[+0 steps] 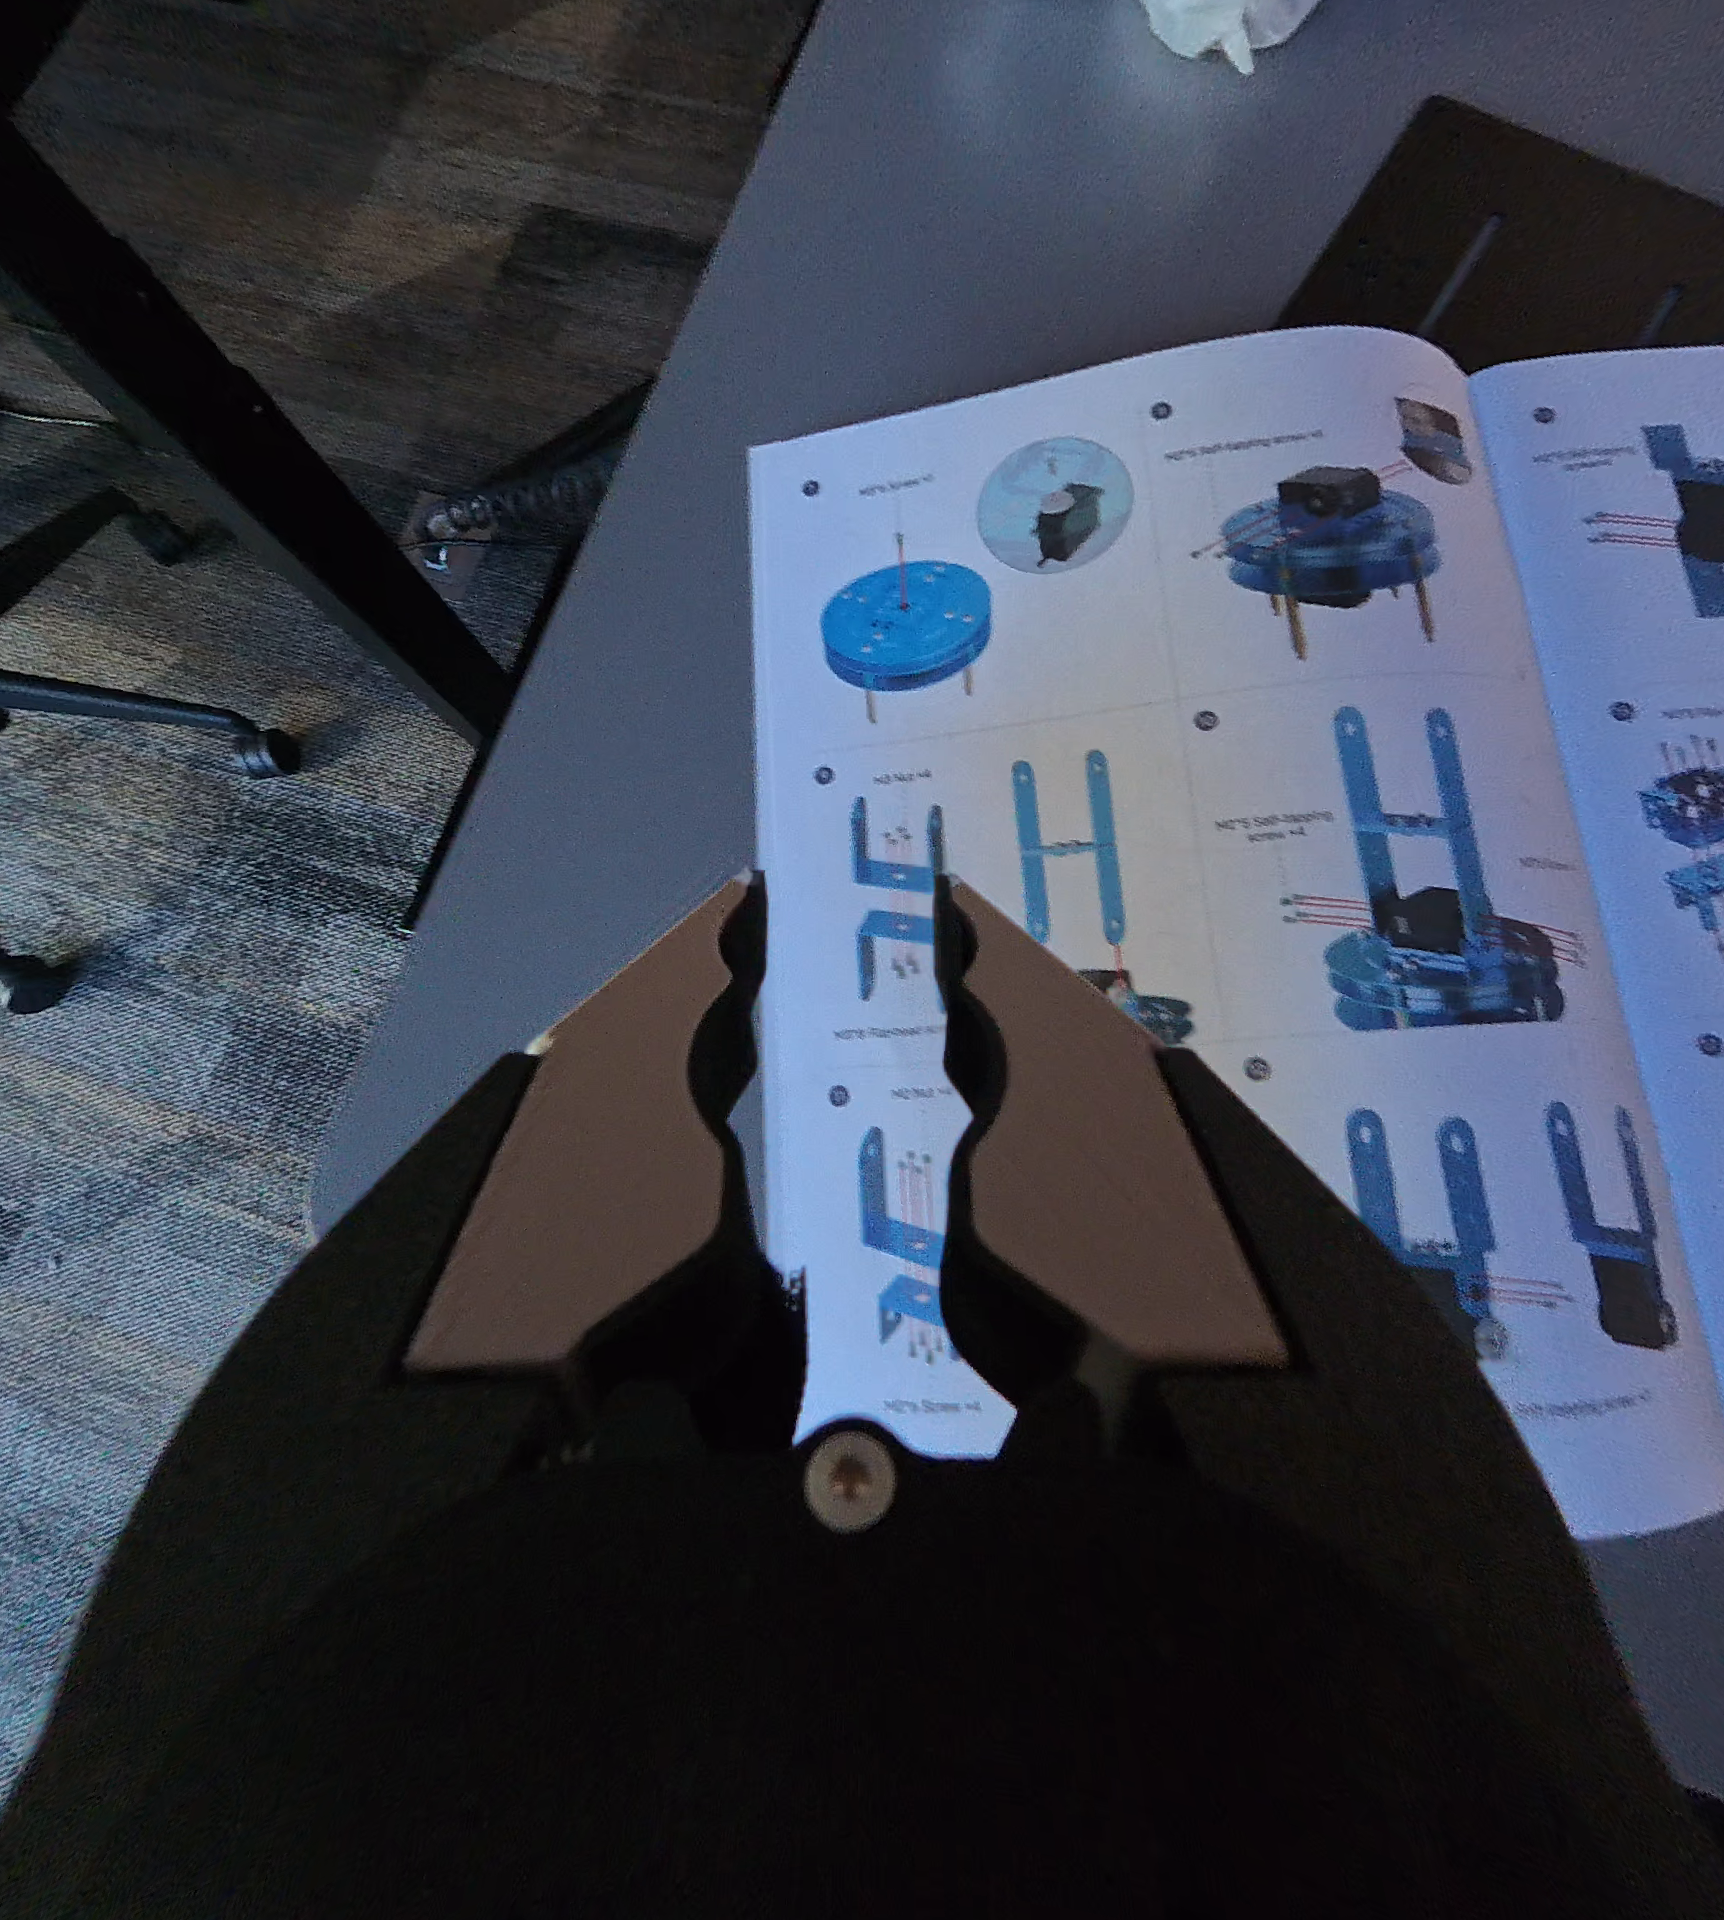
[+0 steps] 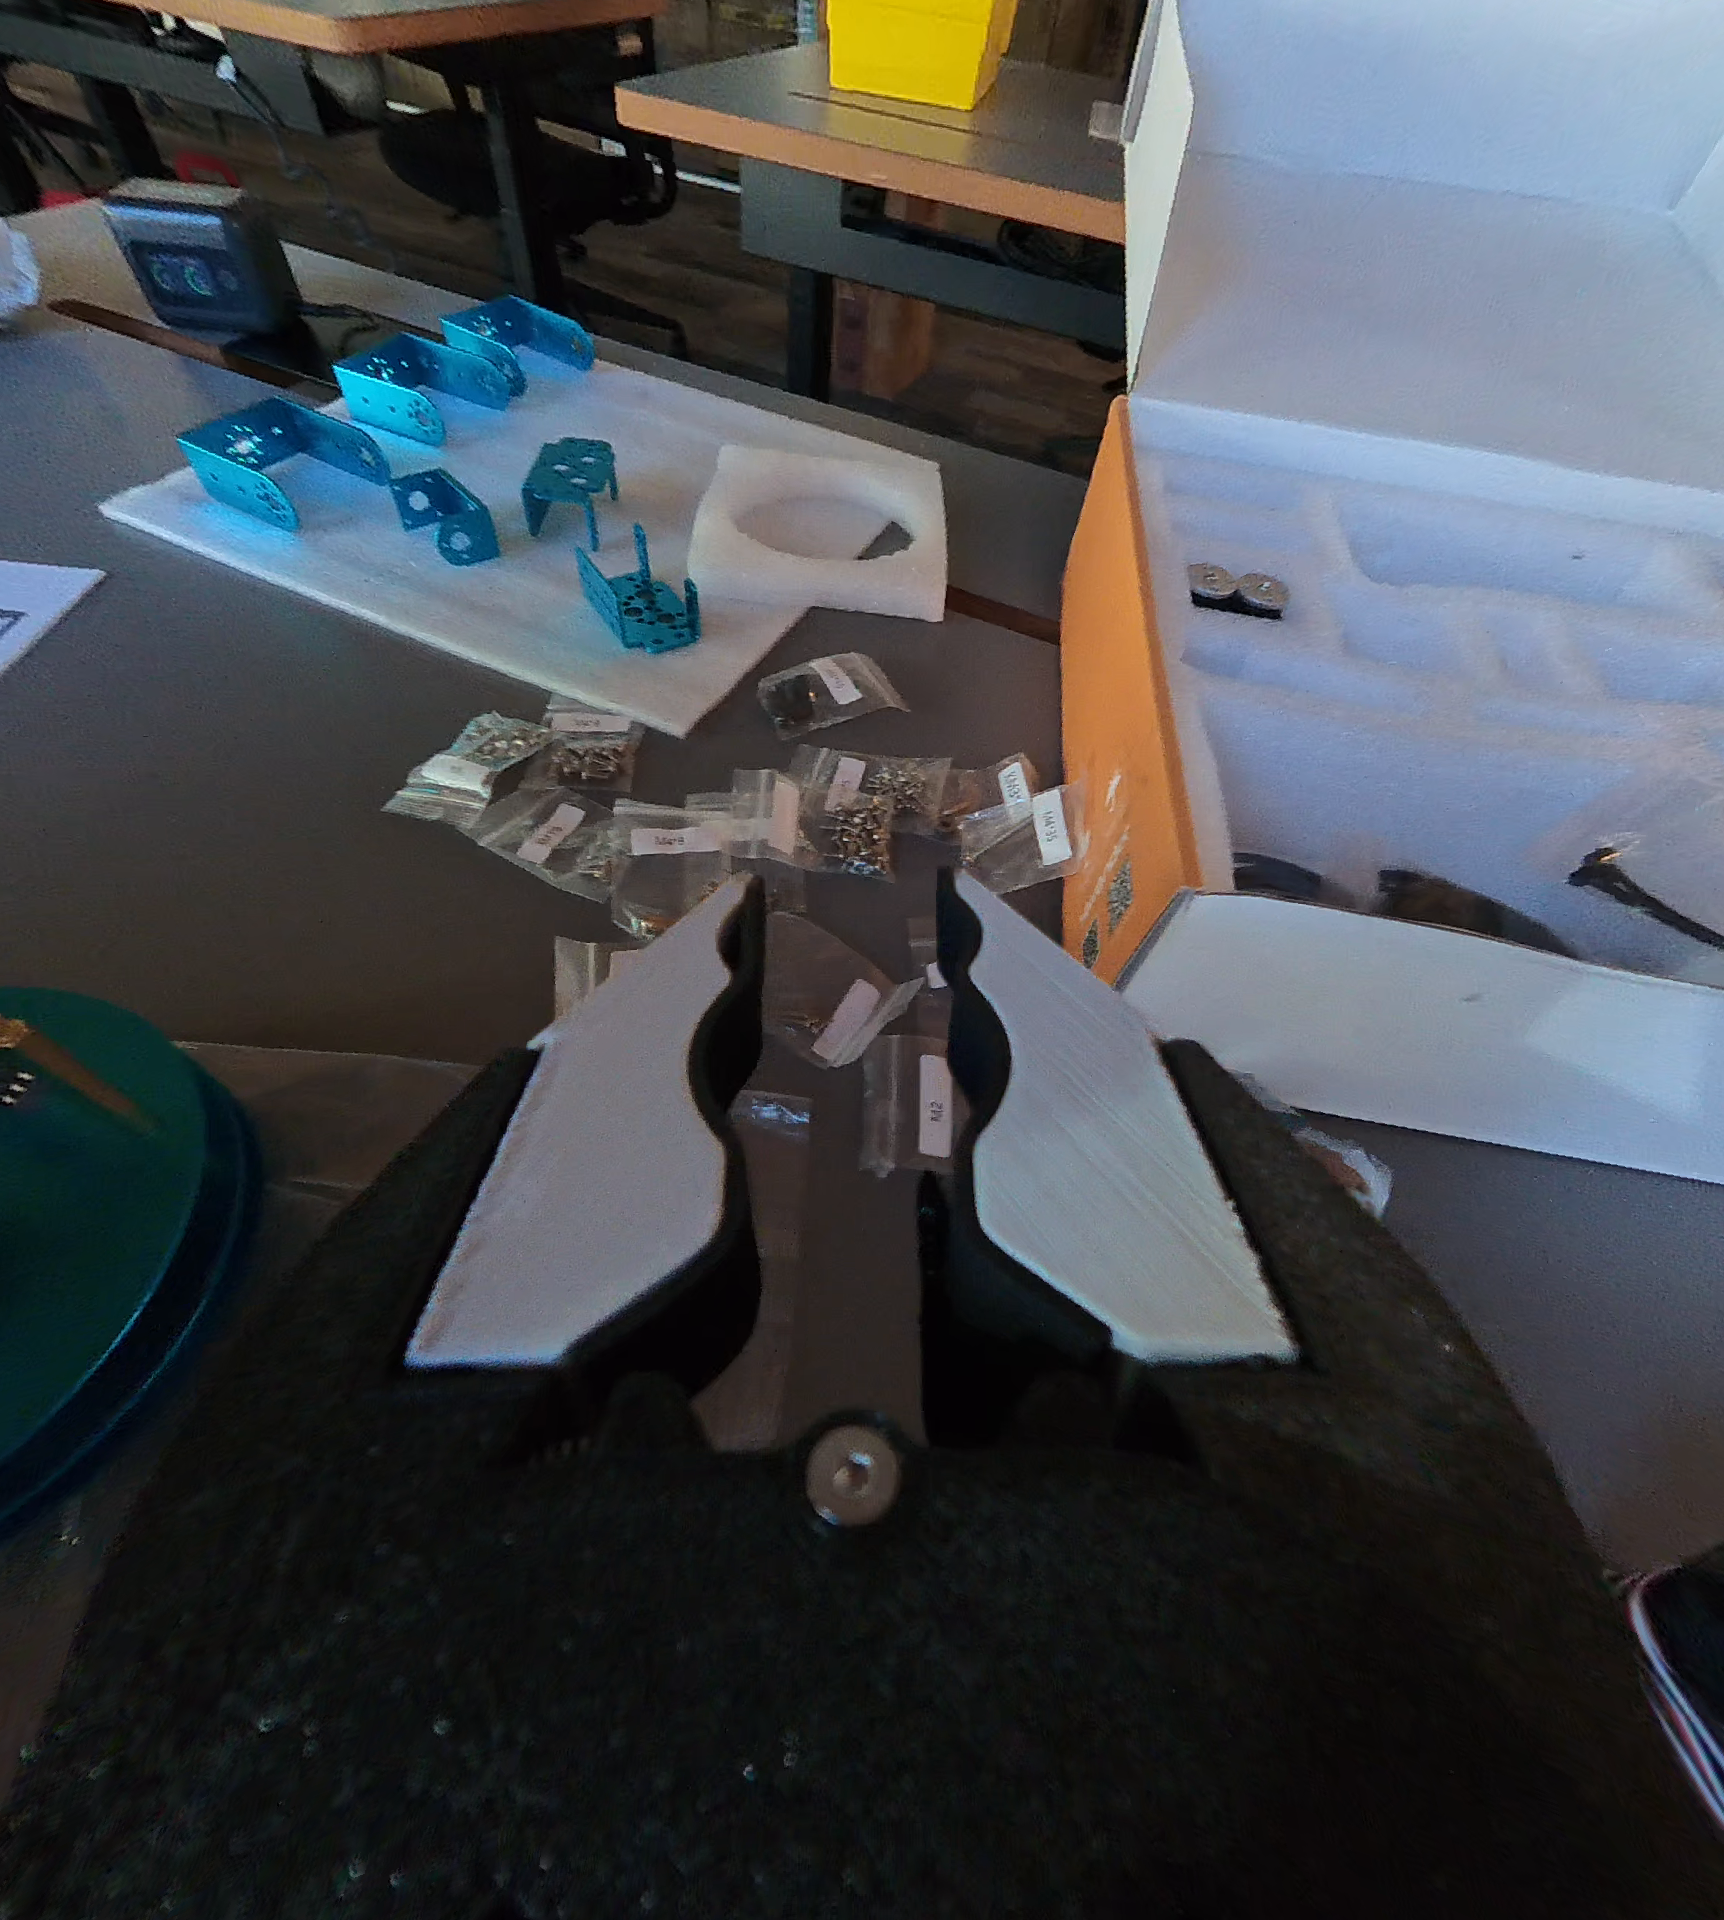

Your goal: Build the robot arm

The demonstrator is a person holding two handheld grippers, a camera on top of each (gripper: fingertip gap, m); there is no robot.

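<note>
Both grippers hovering parted and empty over a kit-strewn table.

The left gripper is hanging over an open assembly booklet; the right gripper is hanging above labelled clear screw bags, beside an orange-sided box and blue metal brackets.

Probably an office or lab workroom: grey desks at twelve o'clock, carpet and a wheeled chair base at nine, kit brackets and screw bags spread out.
</note>
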